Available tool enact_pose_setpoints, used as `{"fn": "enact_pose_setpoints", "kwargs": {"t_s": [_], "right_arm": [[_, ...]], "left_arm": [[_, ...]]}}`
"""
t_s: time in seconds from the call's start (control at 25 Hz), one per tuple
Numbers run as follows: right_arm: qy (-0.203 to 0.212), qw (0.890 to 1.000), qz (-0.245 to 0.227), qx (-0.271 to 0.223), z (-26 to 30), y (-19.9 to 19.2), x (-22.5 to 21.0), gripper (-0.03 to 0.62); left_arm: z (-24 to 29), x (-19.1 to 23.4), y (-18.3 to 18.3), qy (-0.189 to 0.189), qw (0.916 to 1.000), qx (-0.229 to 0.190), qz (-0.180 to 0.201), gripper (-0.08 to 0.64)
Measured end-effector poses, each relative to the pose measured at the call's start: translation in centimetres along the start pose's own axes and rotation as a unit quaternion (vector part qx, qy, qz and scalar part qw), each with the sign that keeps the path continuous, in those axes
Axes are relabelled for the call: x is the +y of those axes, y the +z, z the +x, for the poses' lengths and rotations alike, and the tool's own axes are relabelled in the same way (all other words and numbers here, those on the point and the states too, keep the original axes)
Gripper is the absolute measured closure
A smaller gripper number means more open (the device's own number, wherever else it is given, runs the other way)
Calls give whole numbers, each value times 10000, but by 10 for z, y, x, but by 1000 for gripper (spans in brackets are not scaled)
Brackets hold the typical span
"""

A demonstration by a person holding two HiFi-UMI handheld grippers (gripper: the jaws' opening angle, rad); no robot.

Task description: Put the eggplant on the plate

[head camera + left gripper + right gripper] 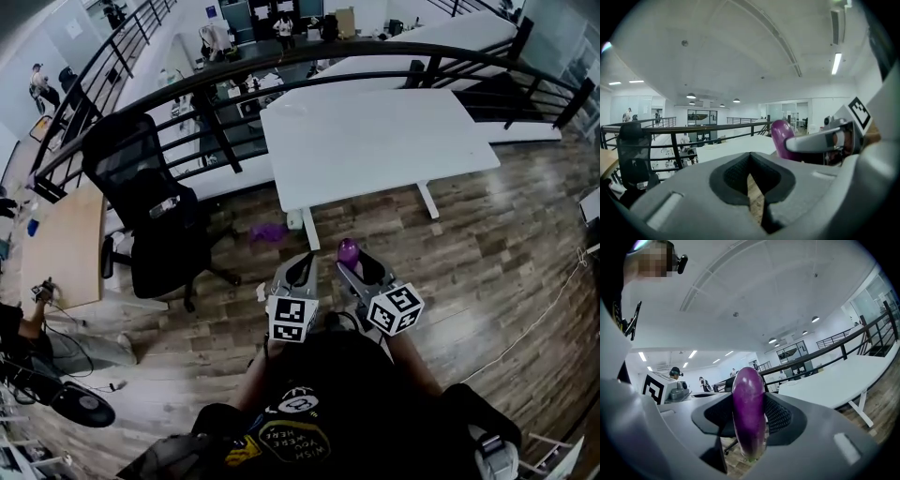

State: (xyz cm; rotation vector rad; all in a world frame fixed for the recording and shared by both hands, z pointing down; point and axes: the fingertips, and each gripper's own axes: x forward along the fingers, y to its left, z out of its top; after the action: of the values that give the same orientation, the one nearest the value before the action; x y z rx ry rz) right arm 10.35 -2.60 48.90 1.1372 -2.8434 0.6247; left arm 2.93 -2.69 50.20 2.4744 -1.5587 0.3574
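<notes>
A purple eggplant [348, 250] stands upright between the jaws of my right gripper [356, 262], which is shut on it. In the right gripper view the eggplant [749, 418] fills the gap between the black pads [780, 416], its tip rising above them. My left gripper [302, 264] is held close beside the right one, shut with nothing in it; its pads [736, 176] meet. From the left gripper view the eggplant [782, 138] and the right gripper [825, 140] show at the right. I see no plate in any view.
A white table [375, 141] stands ahead on the wooden floor, with a black railing [281, 66] behind it. A black office chair [150, 206] and a wooden desk [61, 244] are at the left. A purple object [269, 232] lies on the floor near the table leg.
</notes>
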Motion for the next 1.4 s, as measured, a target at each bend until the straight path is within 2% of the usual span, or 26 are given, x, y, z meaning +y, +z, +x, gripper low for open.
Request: {"fn": "enact_pose_setpoints", "kwargs": {"t_s": [0.08, 0.32, 0.44, 0.56, 0.72, 0.88, 1.0, 1.28, 1.4], "right_arm": [[24, 10000, 71, 48, 10, 6, -18, 376], [69, 9997, 165, 194, 47, 14, -47, 376], [56, 9995, 194, 255, 72, 20, -63, 376], [12, 9993, 178, 325, 105, 23, -78, 376], [-47, 9993, 70, 352, 160, 36, -91, 376], [-136, 9993, -129, 334, 217, 60, -108, 376], [-306, 9988, -148, 360, 248, 71, -121, 377], [-458, 9970, -65, 628, 291, 75, -132, 376], [-469, 9962, -18, 728, 309, 72, -142, 376]], "left_arm": [[21, 12, 5, 78, 9999, 36, 62, 555], [56, 50, 13, 262, 9993, 142, -216, 555], [82, 62, 11, 199, 9990, 266, -288, 555], [106, 83, 16, 110, 9993, 207, -276, 555], [139, 130, 26, 25, 9995, 205, -257, 555], [175, 188, 46, -45, 9997, 20, -245, 555], [193, 219, 54, -211, 9985, -18, -512, 555], [220, 251, 43, -392, 9950, 277, -877, 555], [236, 262, 34, -325, 9963, 398, -686, 555]]}}
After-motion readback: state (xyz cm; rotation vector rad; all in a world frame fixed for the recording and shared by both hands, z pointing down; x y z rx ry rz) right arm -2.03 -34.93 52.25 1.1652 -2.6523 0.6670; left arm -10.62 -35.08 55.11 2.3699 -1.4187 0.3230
